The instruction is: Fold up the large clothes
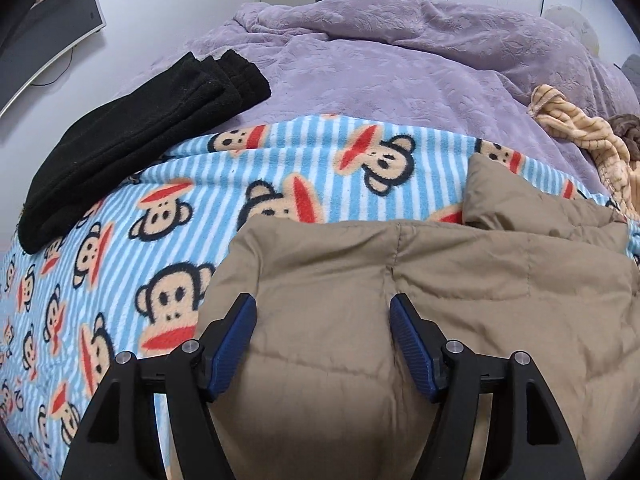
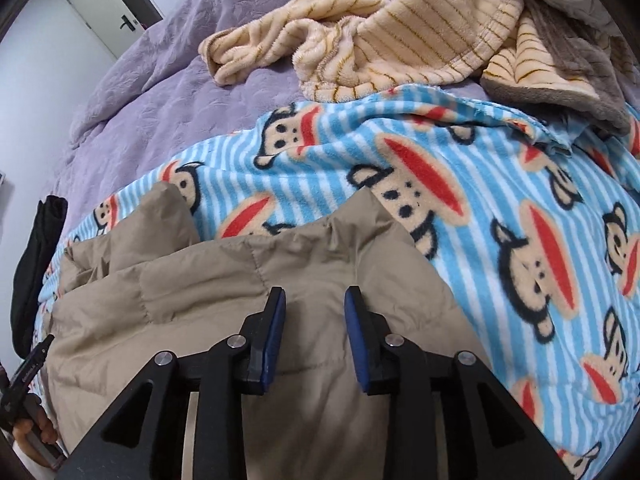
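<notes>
A tan quilted jacket point(image 1: 400, 320) lies folded over on a blue striped monkey-print blanket point(image 1: 120, 240). My left gripper point(image 1: 322, 308) hovers just over the jacket's left part, its blue-padded fingers spread wide with nothing between them. In the right wrist view the same jacket point(image 2: 200, 288) fills the lower middle. My right gripper point(image 2: 315, 300) is over its right part, open with a narrower gap and only fabric showing below. Part of the left gripper point(image 2: 24, 372) and a hand show at the lower left edge.
A folded black garment point(image 1: 132, 136) lies at the blanket's far left, on a purple duvet point(image 1: 380, 64) covering the bed. A crumpled cream striped fleece garment point(image 2: 380, 36) with brown lining is heaped at the far right. A wall, a door and a monitor are beyond.
</notes>
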A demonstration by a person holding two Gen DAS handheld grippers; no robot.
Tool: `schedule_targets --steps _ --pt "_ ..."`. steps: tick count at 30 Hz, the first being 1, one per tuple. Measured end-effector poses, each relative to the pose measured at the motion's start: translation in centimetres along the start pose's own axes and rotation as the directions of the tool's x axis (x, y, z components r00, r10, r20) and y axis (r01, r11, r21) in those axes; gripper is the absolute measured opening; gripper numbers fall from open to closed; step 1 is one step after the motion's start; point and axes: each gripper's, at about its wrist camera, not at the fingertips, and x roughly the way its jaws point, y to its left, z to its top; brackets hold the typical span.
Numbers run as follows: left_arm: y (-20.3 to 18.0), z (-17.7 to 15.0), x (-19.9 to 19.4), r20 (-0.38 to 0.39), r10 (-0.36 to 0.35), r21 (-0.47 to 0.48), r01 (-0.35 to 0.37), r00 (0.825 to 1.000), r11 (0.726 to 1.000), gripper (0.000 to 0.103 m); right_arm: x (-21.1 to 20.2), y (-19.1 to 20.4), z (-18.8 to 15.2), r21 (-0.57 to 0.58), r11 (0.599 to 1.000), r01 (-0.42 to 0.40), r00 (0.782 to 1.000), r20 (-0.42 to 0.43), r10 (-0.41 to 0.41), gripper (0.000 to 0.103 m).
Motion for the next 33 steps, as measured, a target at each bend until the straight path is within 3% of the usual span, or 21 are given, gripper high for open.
schedule_targets --steps 7,9,10,11,19,22,27,29,31,32,33 --pt "1.0 -4.9 -4.9 -0.047 -0.047 -0.041 0.045 0.998 0.998 0.071 -4.4 -0.2 -5.2 0.056 0.995 -0.088 0.996 -0.012 0.088 0.046" --pt "1.3 -6.4 -6.0 -0.063 -0.047 -0.052 0.044 0.997 0.998 0.085 -5.3 -0.2 -7.2 0.054 0.994 -0.097 0.995 -0.032 0.099 0.047" --pt "1.5 -7.1 -6.4 -0.066 -0.041 -0.057 0.037 0.997 0.998 0.100 -5.6 -0.3 -7.9 0.054 0.994 -0.100 0.994 -0.041 0.102 0.047" --pt "1.7 -8.1 -7.1 -0.059 -0.034 -0.064 0.030 0.998 0.997 0.101 -6.0 -0.4 -8.9 0.057 0.993 -0.104 0.993 -0.050 0.107 0.048" --pt "2.5 -13.2 -8.9 -0.132 -0.055 -0.084 0.044 0.990 0.996 0.101 -8.9 -2.0 -14.9 0.122 0.982 -0.142 0.984 -0.090 0.153 0.056" --pt "3.4 -14.7 -9.1 -0.168 -0.117 -0.144 0.094 0.979 0.985 0.101 -9.5 -2.7 -16.6 0.149 0.977 -0.150 0.980 -0.106 0.166 0.066" --pt "5.2 -16.4 -8.5 -0.192 -0.148 -0.230 0.102 0.970 0.968 0.101 -8.9 -4.2 -18.4 0.224 0.961 -0.162 0.973 -0.127 0.193 0.066" --pt "5.9 -16.7 -8.1 -0.200 -0.198 -0.273 0.140 0.959 0.952 0.101 -8.3 -5.0 -18.9 0.279 0.943 -0.184 0.965 -0.129 0.227 0.069" --pt "6.5 -17.1 -7.4 -0.211 -0.294 -0.333 0.214 0.932 0.918 0.101 -7.6 -5.5 -19.1 0.321 0.926 -0.198 0.960 -0.127 0.250 0.071" --pt "6.8 -17.4 -7.0 -0.212 -0.341 -0.368 0.248 0.916 0.896 0.101 -7.2 -5.6 -19.0 0.332 0.920 -0.209 0.957 -0.126 0.262 0.086" --pt "7.1 -17.7 -6.7 -0.209 -0.382 -0.404 0.276 0.900 0.872 0.101 -7.0 -5.7 -19.0 0.344 0.911 -0.227 0.953 -0.113 0.280 0.092"
